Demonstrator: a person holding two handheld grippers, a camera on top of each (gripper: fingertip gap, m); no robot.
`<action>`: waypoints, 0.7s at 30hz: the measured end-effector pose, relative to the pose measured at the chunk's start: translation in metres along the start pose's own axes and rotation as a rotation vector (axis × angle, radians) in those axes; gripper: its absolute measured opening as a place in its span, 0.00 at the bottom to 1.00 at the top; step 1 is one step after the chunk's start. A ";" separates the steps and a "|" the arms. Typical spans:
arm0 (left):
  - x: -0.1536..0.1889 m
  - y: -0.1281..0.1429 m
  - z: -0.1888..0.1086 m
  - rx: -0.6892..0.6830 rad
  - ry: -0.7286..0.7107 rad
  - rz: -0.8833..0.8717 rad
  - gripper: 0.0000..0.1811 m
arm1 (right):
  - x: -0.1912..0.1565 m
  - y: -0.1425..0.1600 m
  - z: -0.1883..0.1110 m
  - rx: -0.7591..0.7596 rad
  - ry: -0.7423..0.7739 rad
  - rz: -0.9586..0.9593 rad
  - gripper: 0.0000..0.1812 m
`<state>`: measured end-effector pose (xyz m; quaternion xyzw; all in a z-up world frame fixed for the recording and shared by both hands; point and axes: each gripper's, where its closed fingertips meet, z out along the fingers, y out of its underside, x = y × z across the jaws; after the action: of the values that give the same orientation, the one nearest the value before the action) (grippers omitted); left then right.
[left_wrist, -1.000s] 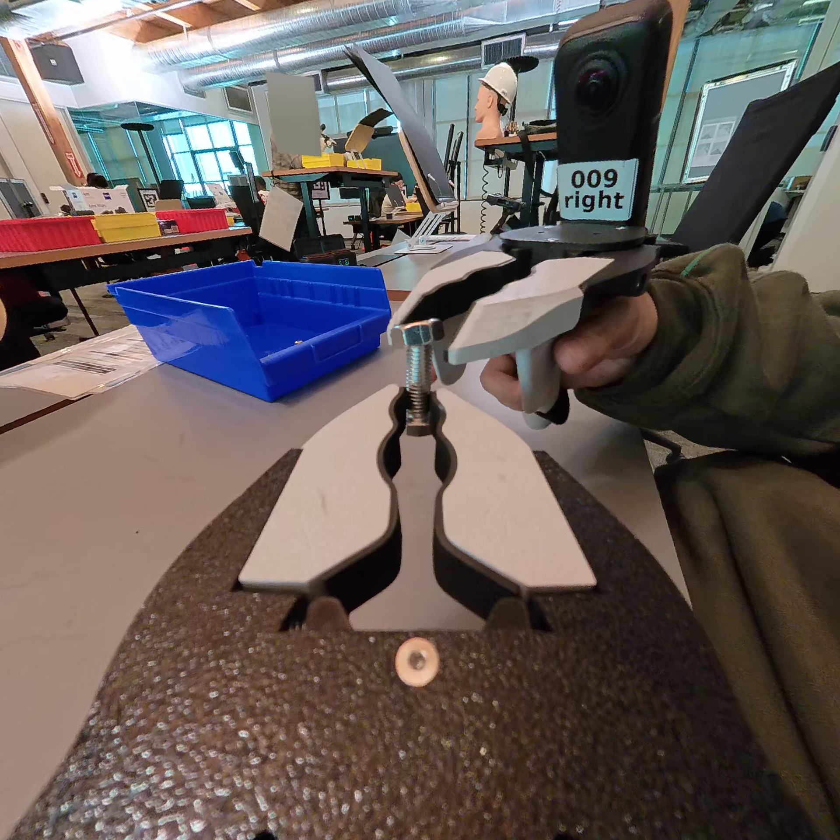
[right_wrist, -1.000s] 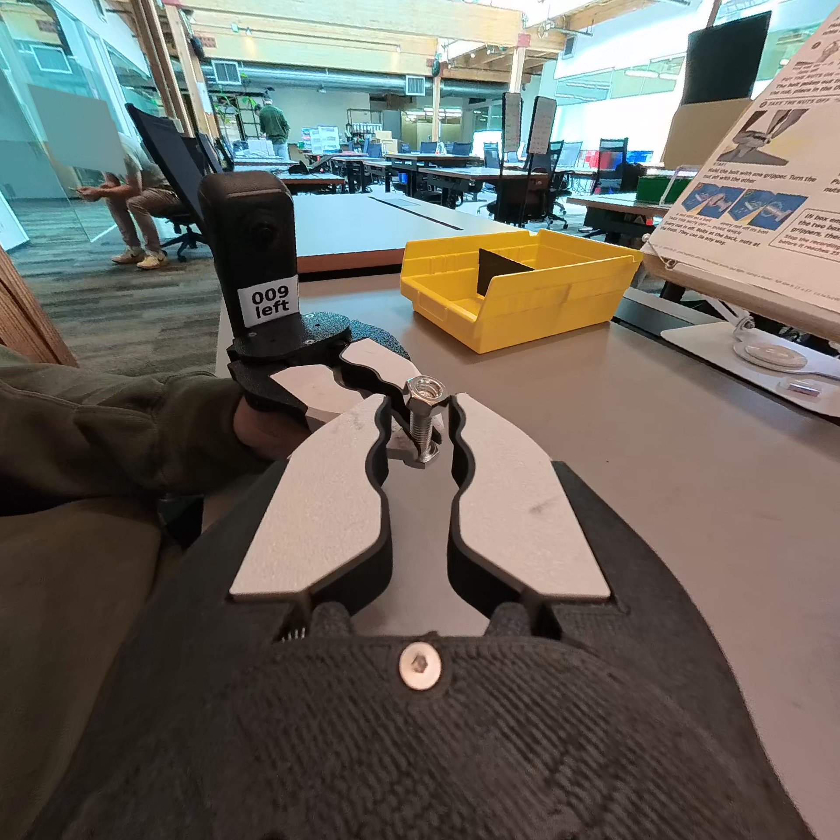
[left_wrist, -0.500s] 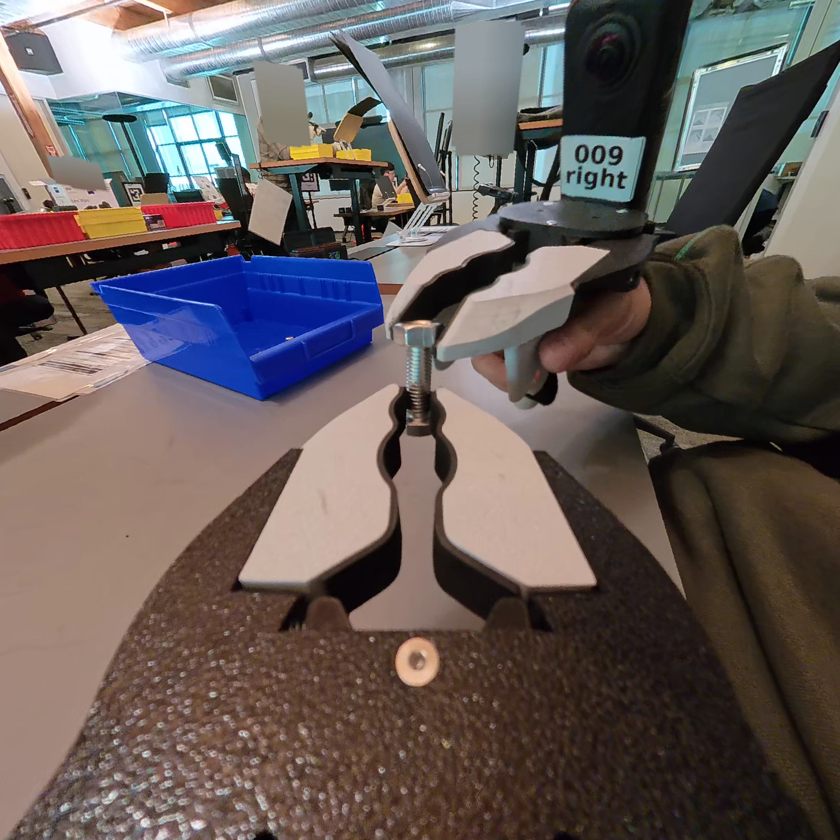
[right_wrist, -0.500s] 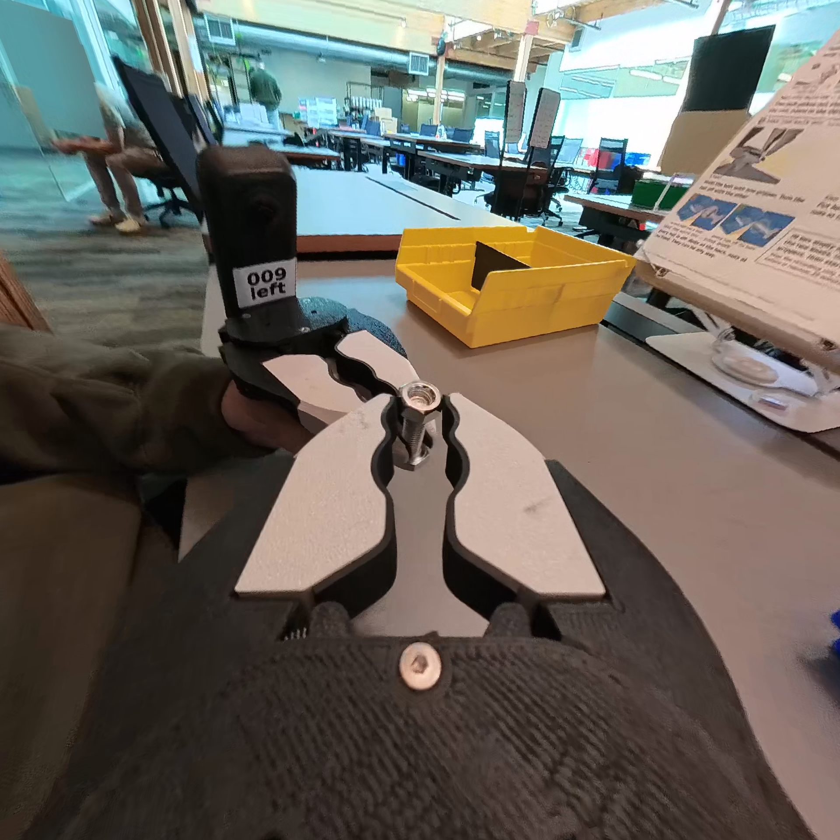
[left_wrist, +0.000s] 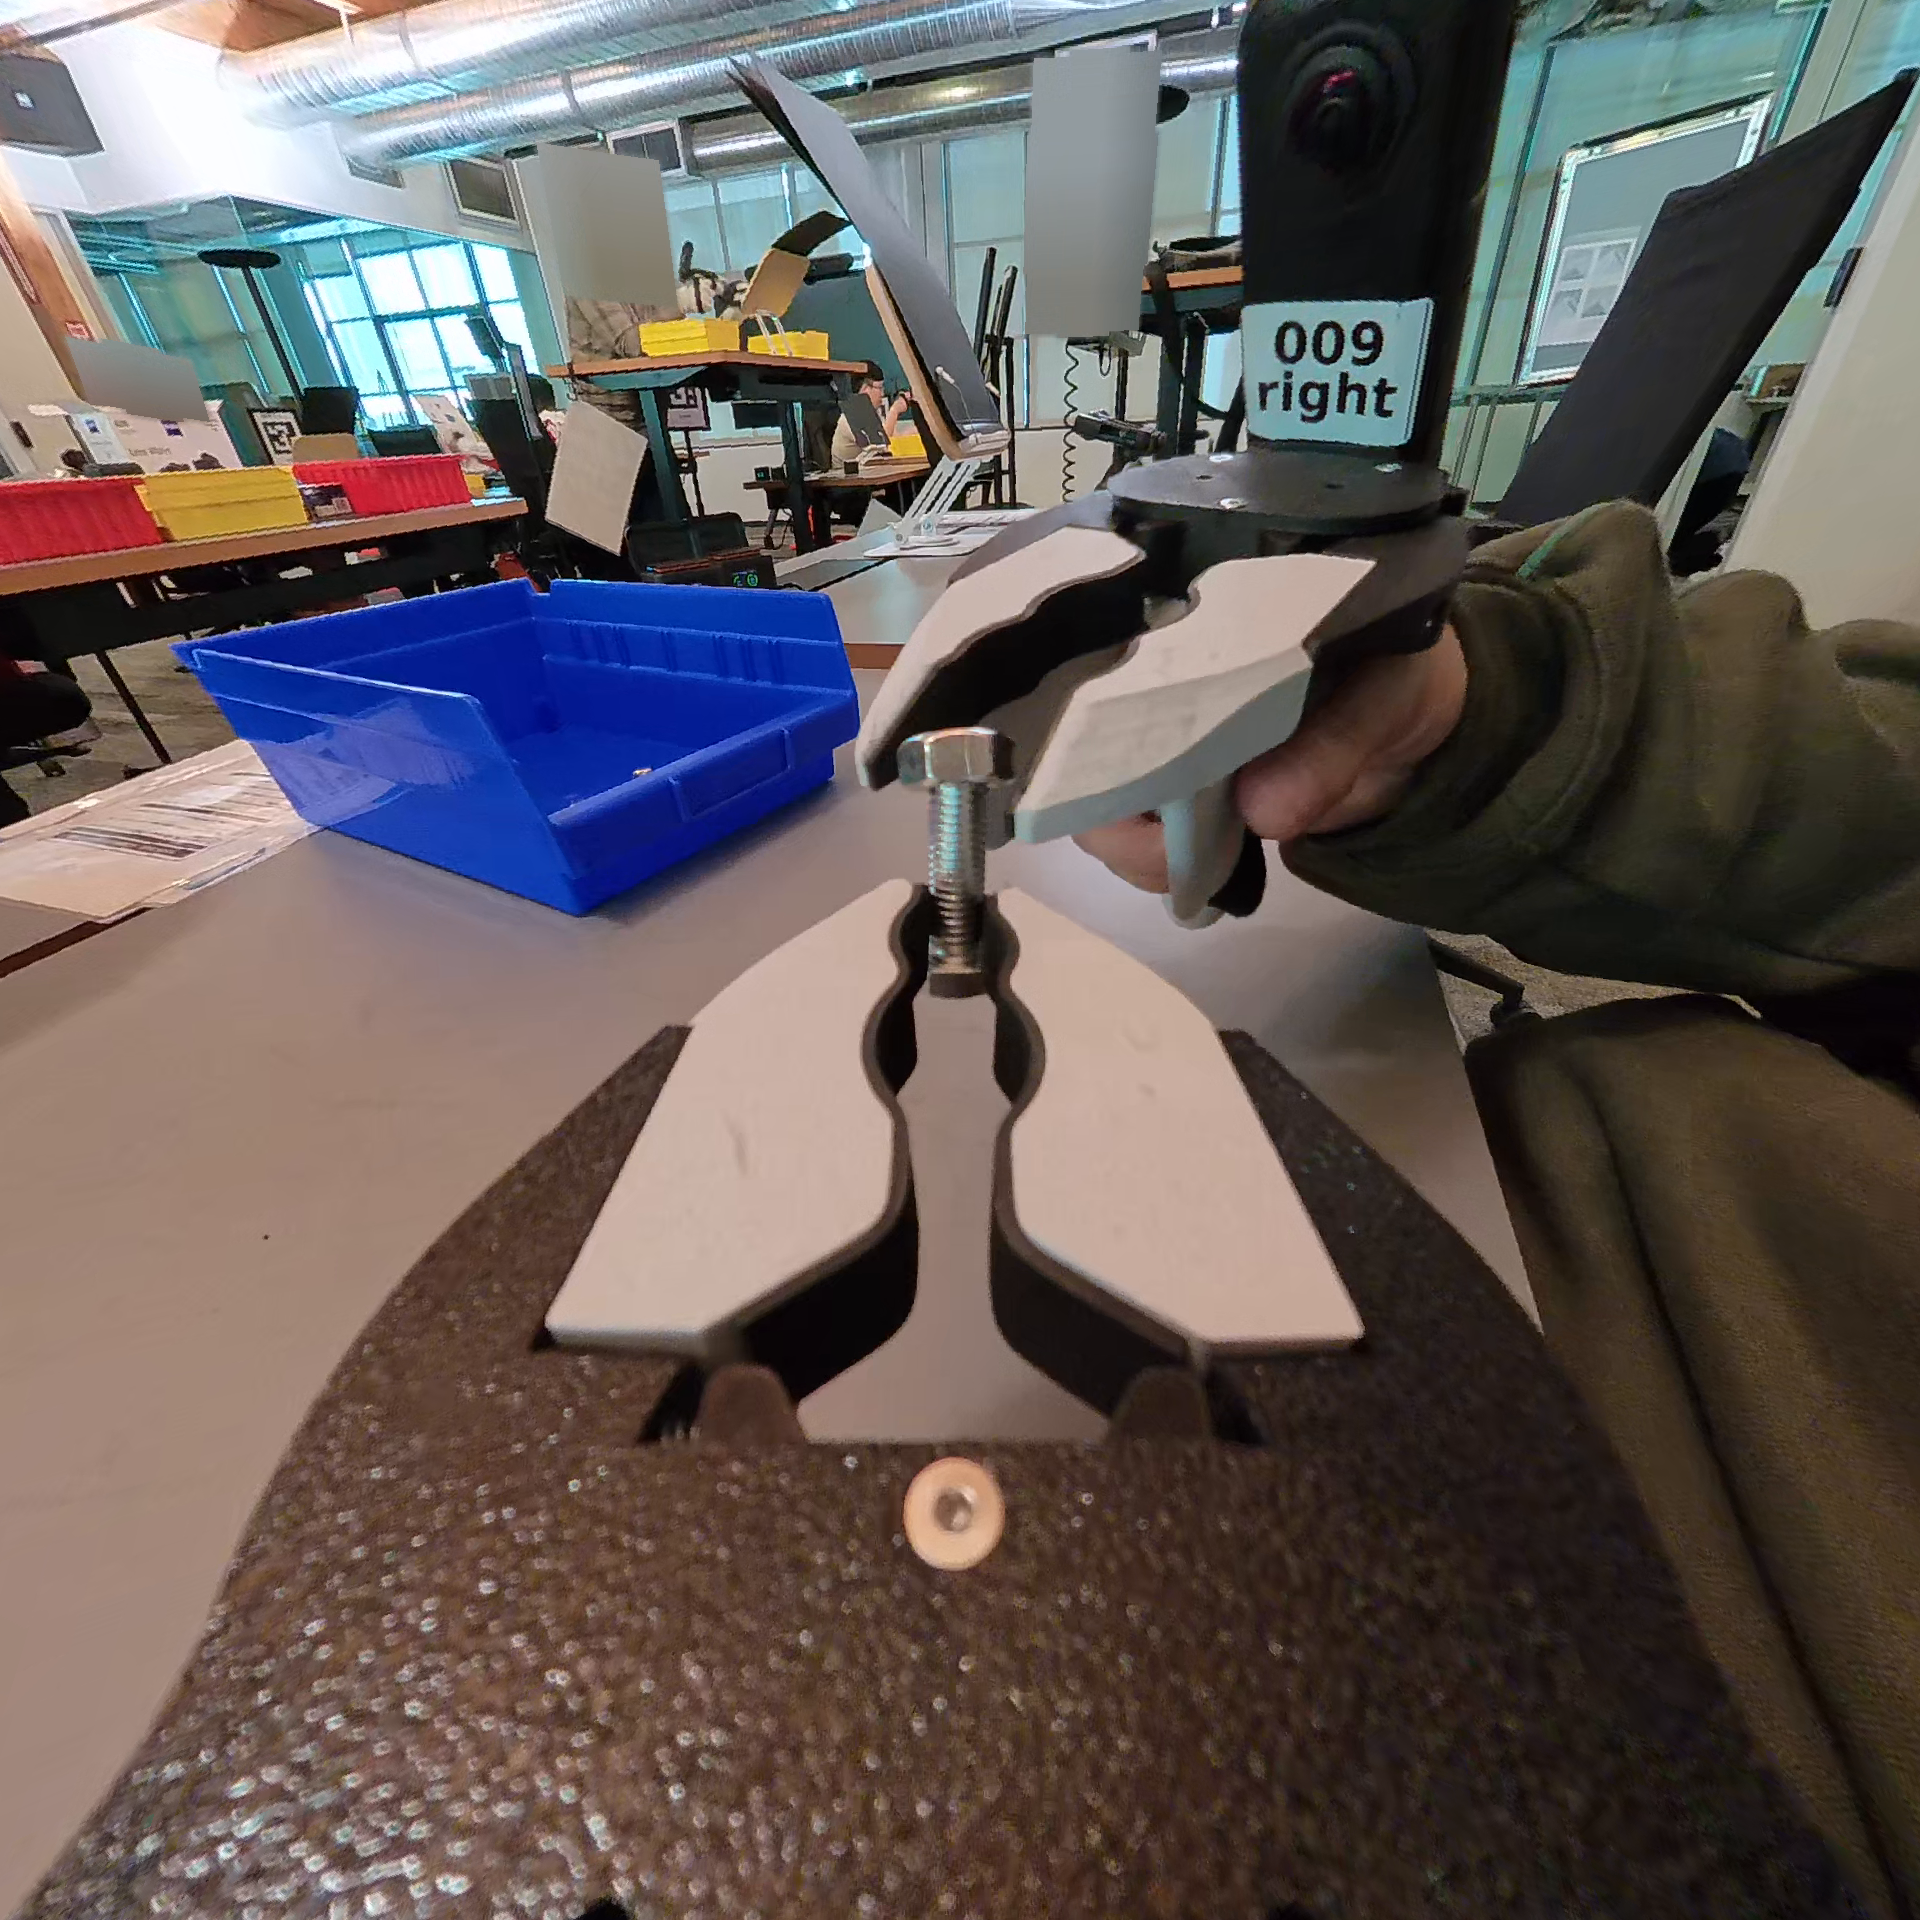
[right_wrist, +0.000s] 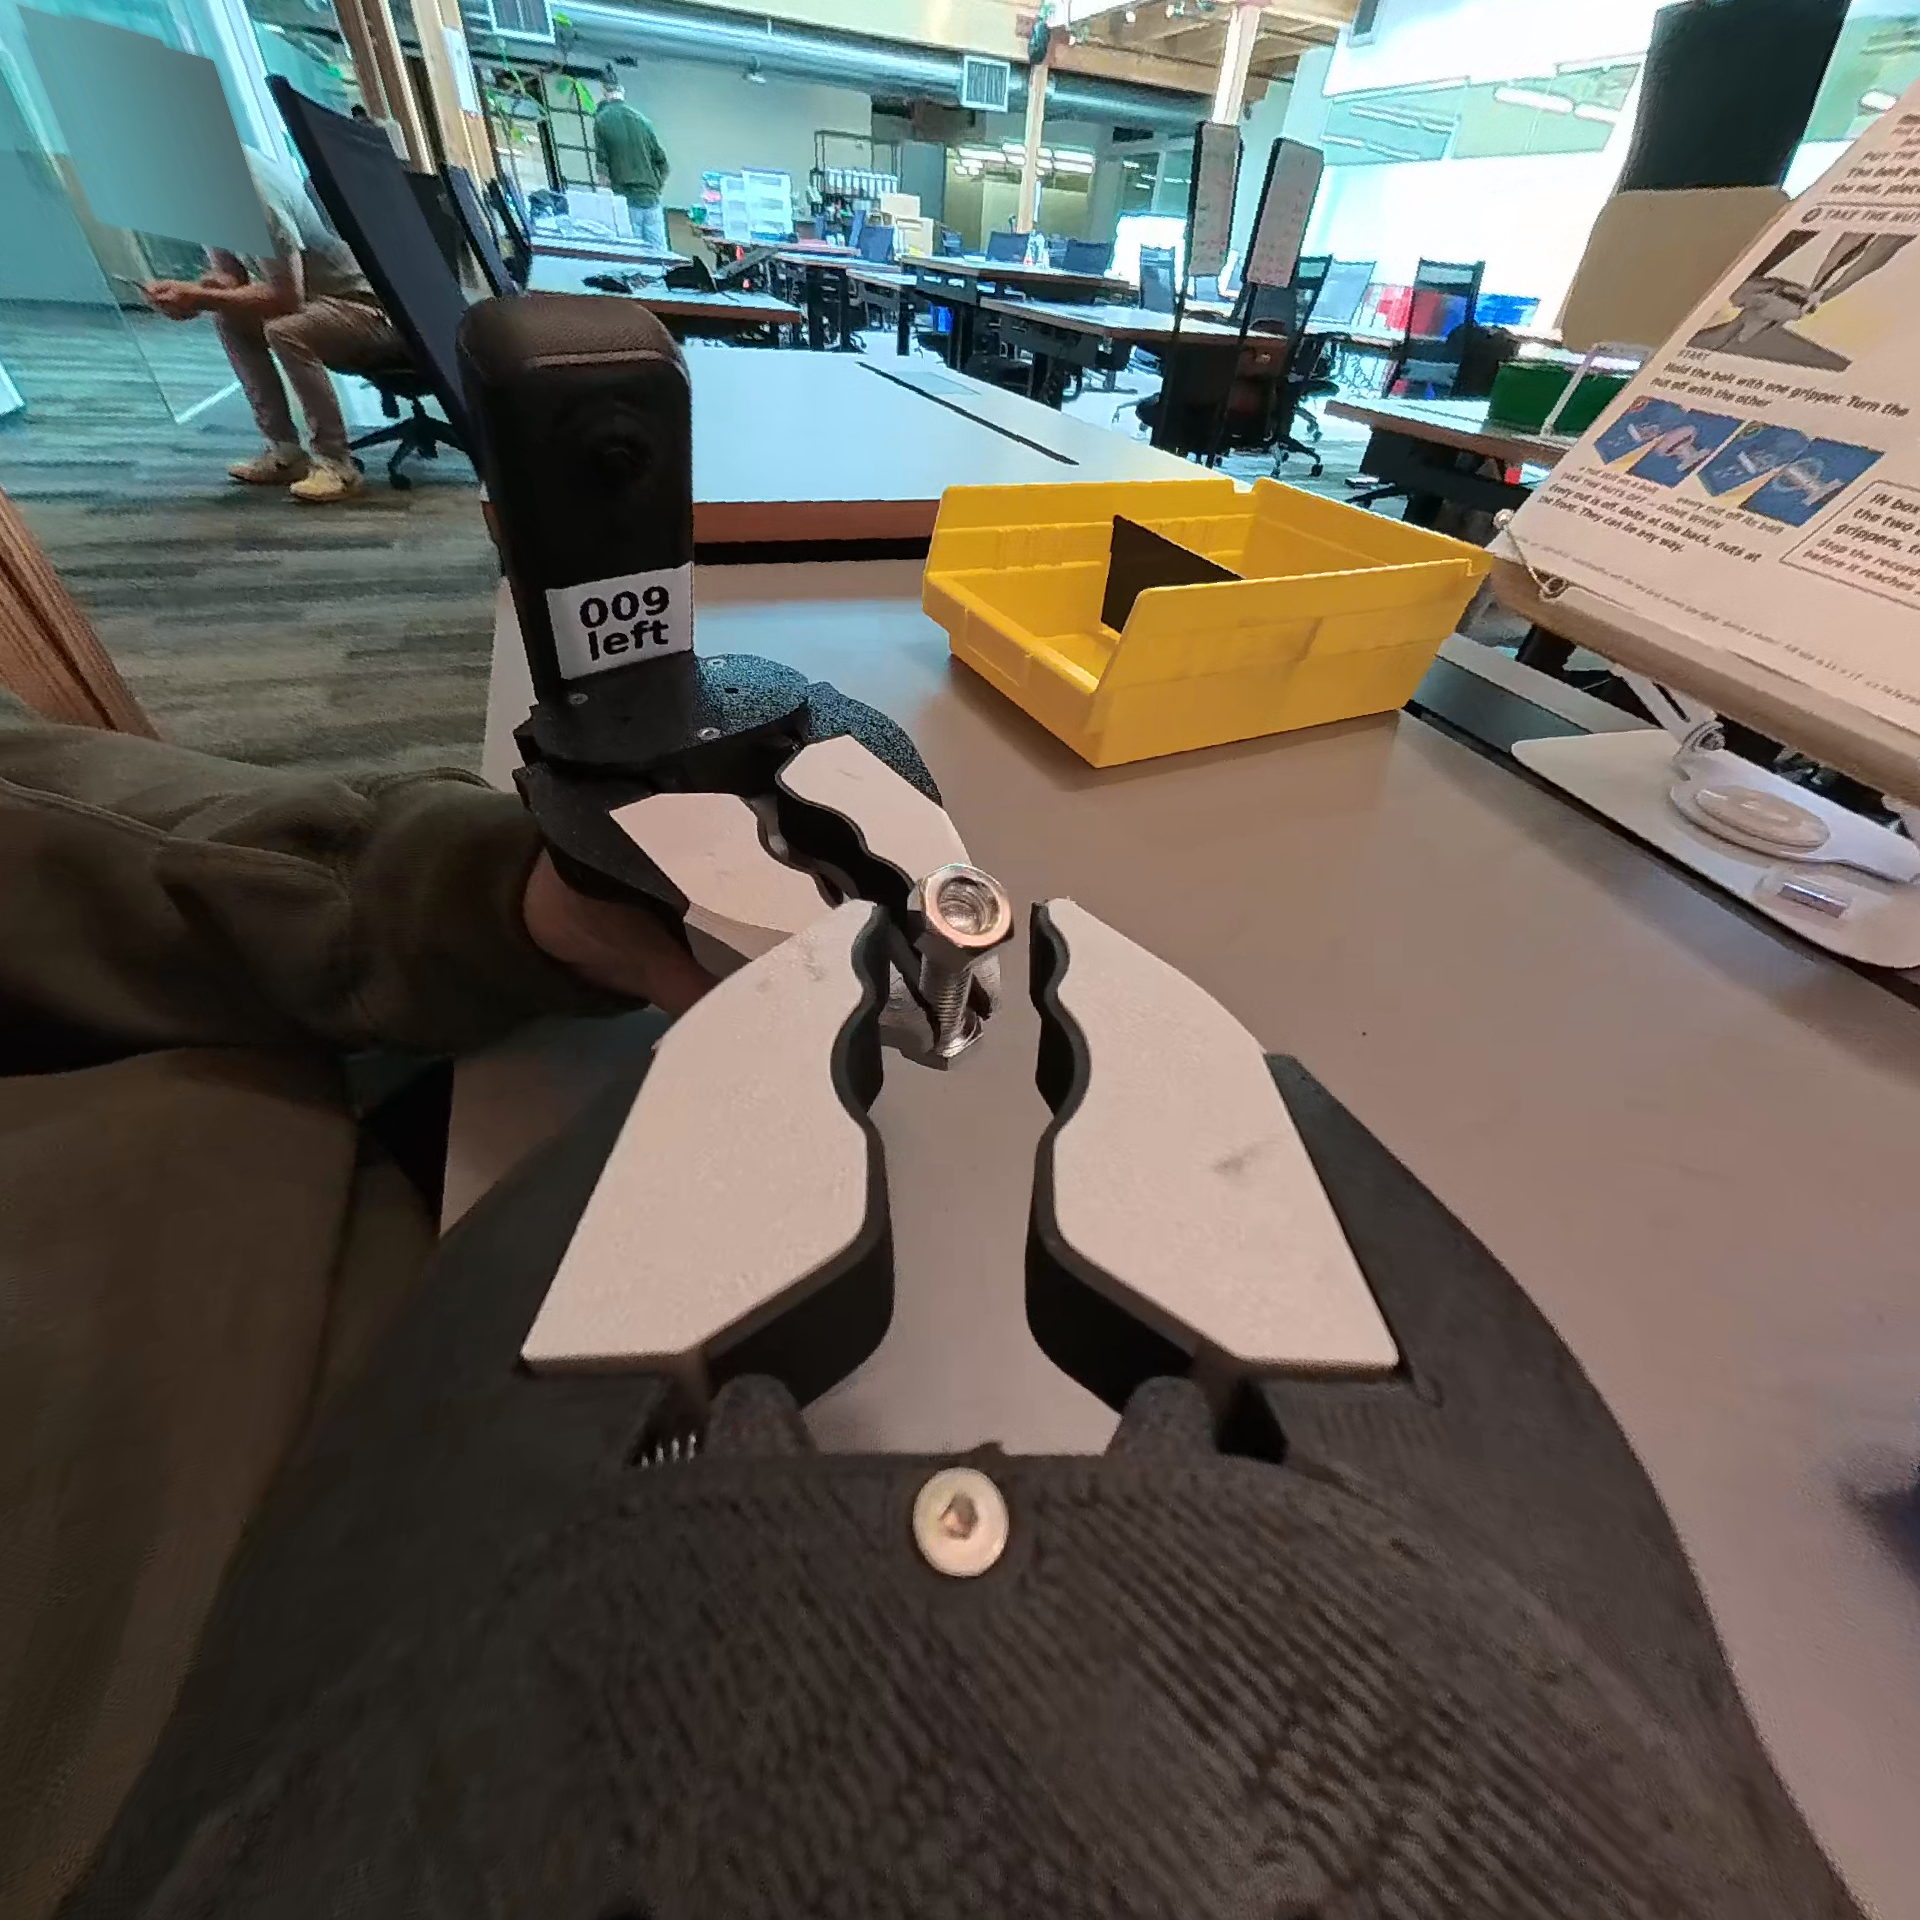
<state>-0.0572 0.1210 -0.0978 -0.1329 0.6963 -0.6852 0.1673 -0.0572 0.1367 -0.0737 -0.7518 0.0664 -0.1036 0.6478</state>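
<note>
Open-plan office-workshop: desk rows, parts bins, exposed ducts.

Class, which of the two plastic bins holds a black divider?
The yellow bin, with a black divider upright inside; the blue bin has none.

Shiny metal bolt; glossy plastic blue bin; matt grey table.

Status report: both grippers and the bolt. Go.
Left gripper shut on bolt, low end, bolt upright. Right gripper open around nut on top. Blue bin, yellow bin stand apart.
</note>
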 end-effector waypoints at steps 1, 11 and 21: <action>0.000 0.000 0.000 0.000 0.000 0.000 0.05 | 0.000 0.000 0.000 0.003 -0.001 0.005 0.15; 0.000 0.000 0.000 0.000 -0.002 -0.002 0.05 | 0.002 -0.005 -0.004 0.058 -0.040 0.128 0.12; 0.003 0.002 0.001 -0.019 0.016 0.012 0.05 | -0.001 -0.004 -0.005 0.006 -0.042 0.047 0.10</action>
<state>-0.0591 0.1188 -0.0998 -0.1249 0.7047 -0.6787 0.1648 -0.0594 0.1326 -0.0696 -0.7500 0.0705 -0.0727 0.6536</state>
